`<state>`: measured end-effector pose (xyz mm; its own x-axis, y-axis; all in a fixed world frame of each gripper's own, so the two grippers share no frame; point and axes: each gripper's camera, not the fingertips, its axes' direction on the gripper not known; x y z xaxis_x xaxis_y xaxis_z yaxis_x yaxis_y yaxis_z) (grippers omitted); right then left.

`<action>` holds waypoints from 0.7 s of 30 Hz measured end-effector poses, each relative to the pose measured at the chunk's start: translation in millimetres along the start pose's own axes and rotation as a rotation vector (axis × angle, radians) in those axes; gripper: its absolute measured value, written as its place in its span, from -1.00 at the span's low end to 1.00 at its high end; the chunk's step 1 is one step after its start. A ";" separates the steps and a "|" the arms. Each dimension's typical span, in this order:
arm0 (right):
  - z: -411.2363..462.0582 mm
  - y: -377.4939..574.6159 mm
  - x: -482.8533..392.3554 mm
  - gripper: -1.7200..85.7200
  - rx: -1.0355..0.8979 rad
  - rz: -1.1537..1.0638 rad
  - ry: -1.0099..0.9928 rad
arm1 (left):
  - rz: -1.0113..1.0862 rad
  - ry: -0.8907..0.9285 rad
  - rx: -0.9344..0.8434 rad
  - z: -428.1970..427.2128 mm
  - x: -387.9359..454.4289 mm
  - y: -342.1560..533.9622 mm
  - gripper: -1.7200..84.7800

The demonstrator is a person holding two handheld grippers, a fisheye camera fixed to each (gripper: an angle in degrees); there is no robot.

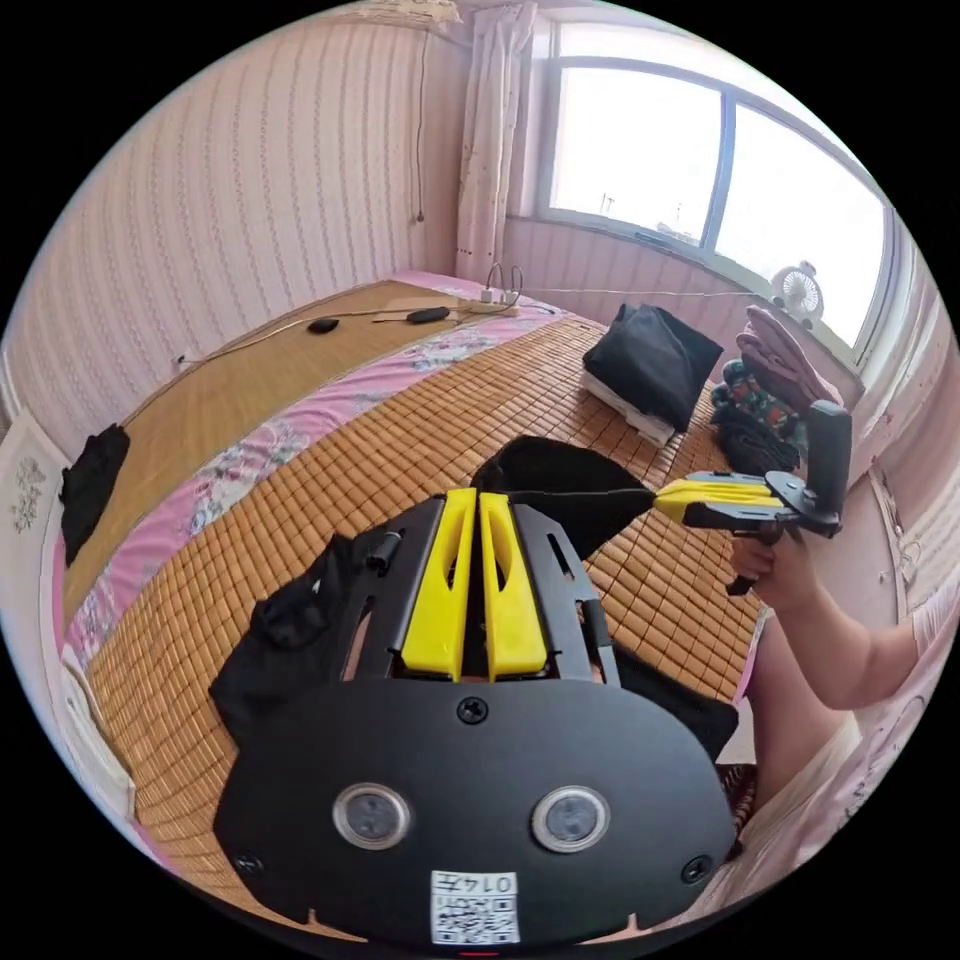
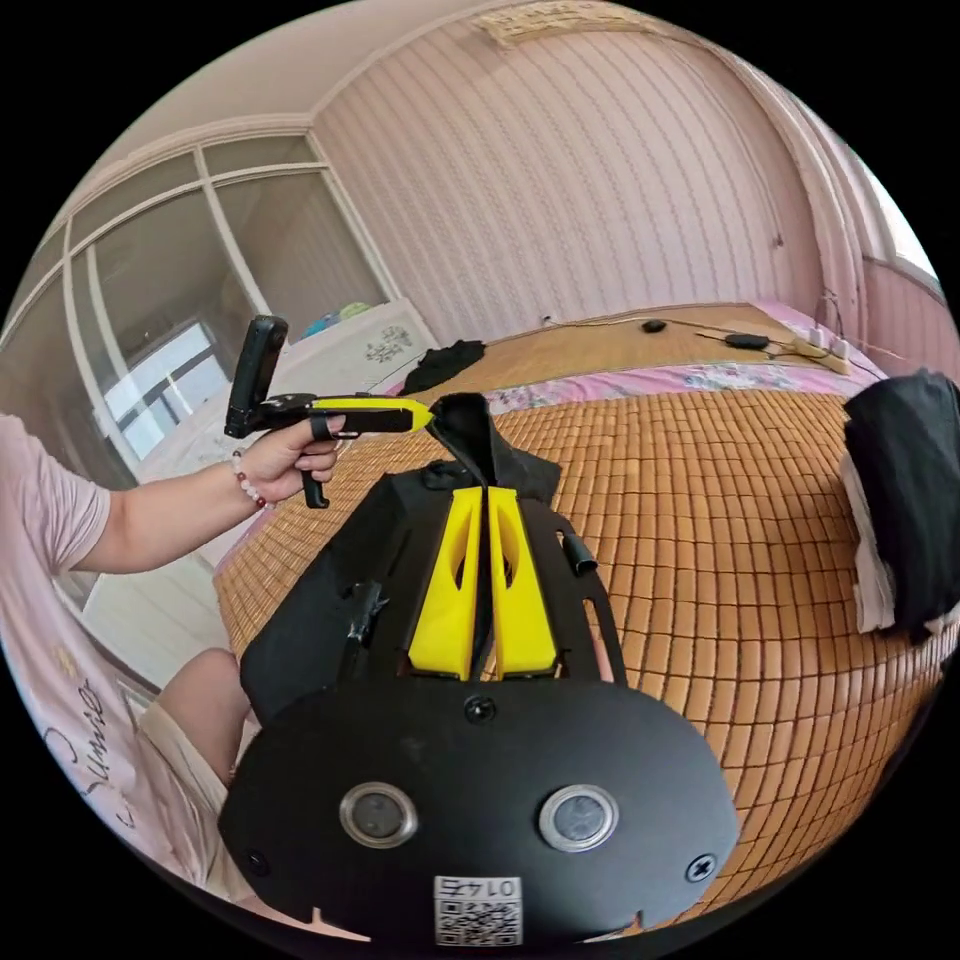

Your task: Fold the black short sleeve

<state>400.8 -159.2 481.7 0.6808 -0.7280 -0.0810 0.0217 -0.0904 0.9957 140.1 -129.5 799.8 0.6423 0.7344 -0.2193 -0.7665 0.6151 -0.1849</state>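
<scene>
The left tongs (image 1: 478, 495) are pressing their yellow jaws almost together, and black cloth is running between them: they are gripping an edge of the black short sleeve (image 1: 560, 490). In the right gripper view the left tongs (image 2: 428, 415) are showing from the side, pinching a raised corner of the garment (image 2: 470, 430), with a hand (image 2: 285, 460) holding the handle. The right tongs (image 2: 487, 492) are likewise nearly closed, with a strip of black fabric passing up between the jaws, so they are clamping the same garment. In the left gripper view the right tongs (image 1: 660, 497) are appearing at the right, their tips biting a stretched point of the cloth, held by the person's other hand (image 1: 775, 570).

The black short sleeve is hanging lifted between the two tongs above the near edge of the bed's bamboo mat (image 1: 400, 450), its lower part drooping onto the mat in soft folds.

The left gripper view is taking in a window (image 1: 700, 170), a small fan (image 1: 798, 290) on the sill, a folded stack of dark clothes (image 1: 650, 365) farther along the mat and a heap of patterned clothing (image 1: 770, 400) to its right. The right gripper view is showing glazed doors (image 2: 190, 290) at the left and another dark garment (image 2: 445, 362) lying at the far side of the bed.
</scene>
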 end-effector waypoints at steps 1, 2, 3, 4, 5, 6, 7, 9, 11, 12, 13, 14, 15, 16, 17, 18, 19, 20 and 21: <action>18.7 2.9 -4.7 -0.95 -0.070 -0.009 -0.032 | -0.023 0.001 -0.004 -1.7 -6.2 14.8 -0.98; 28.1 4.4 -6.4 -0.95 -0.107 -0.009 -0.047 | -0.074 0.009 -0.023 0.0 -18.3 42.6 -0.98; 44.7 7.7 -10.1 -0.95 -0.165 -0.012 -0.067 | -0.142 0.024 -0.068 5.7 -30.9 65.6 -0.98; 57.7 10.5 -14.5 -0.95 -0.210 -0.023 -0.072 | -0.175 0.036 -0.086 8.6 -36.7 75.5 -0.98; 63.1 11.6 -16.6 -0.95 -0.229 -0.028 -0.066 | -0.232 0.064 -0.096 13.4 -47.0 92.8 -0.98; 71.9 12.8 -20.4 -0.95 -0.265 -0.036 -0.055 | -0.284 0.090 -0.095 16.7 -56.4 106.5 -0.98; 78.2 12.7 -23.6 -0.95 -0.293 -0.044 -0.056 | -0.303 0.099 -0.098 18.2 -60.6 112.0 -0.98; 83.8 11.1 -28.1 -0.95 -0.316 -0.052 -0.059 | -0.376 0.120 -0.093 19.7 -76.3 129.3 -0.98; 86.9 7.4 -34.7 -0.95 -0.331 -0.078 -0.065 | -0.413 0.140 -0.069 15.5 -86.2 139.2 -0.98; 87.6 4.8 -41.6 -0.95 -0.330 -0.119 -0.073 | -0.413 0.154 -0.051 11.2 -90.3 144.4 -0.98; 88.8 2.6 -49.7 -0.94 -0.334 -0.173 -0.079 | -0.411 0.156 -0.045 8.8 -91.9 146.8 -0.98; 90.0 1.8 -53.8 -0.94 -0.343 -0.202 -0.083 | -0.405 0.157 -0.037 4.1 -94.8 152.0 -0.98; 93.4 1.0 -61.6 -0.94 -0.371 -0.259 -0.096 | -0.414 0.151 -0.041 -0.1 -99.2 158.5 -0.97; 97.8 1.2 -67.7 -0.94 -0.411 -0.304 -0.104 | -0.425 0.152 -0.045 -2.0 -102.1 162.2 -0.97; 99.9 1.5 -70.0 -0.94 -0.430 -0.322 -0.107 | -0.449 0.160 -0.062 -5.1 -108.4 170.5 -0.96; 103.4 1.8 -73.4 -0.94 -0.467 -0.348 -0.110 | -0.473 0.178 -0.081 -7.9 -114.9 178.6 -0.94; 105.1 1.2 -75.3 -0.93 -0.490 -0.360 -0.110 | -0.481 0.186 -0.087 -9.8 -117.9 182.3 -0.92; 105.5 0.4 -75.8 -0.93 -0.499 -0.361 -0.110 | -0.492 0.193 -0.098 -14.4 -123.2 188.3 -0.90; 106.1 -2.7 -75.8 -0.92 -0.512 -0.357 -0.104 | -0.489 0.195 -0.094 -19.9 -127.0 191.7 -0.88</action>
<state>271.5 -175.8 480.3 0.4925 -0.7780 -0.3900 0.5995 -0.0216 0.8001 -88.3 -110.5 773.2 0.9195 0.2964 -0.2582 -0.3803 0.8372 -0.3931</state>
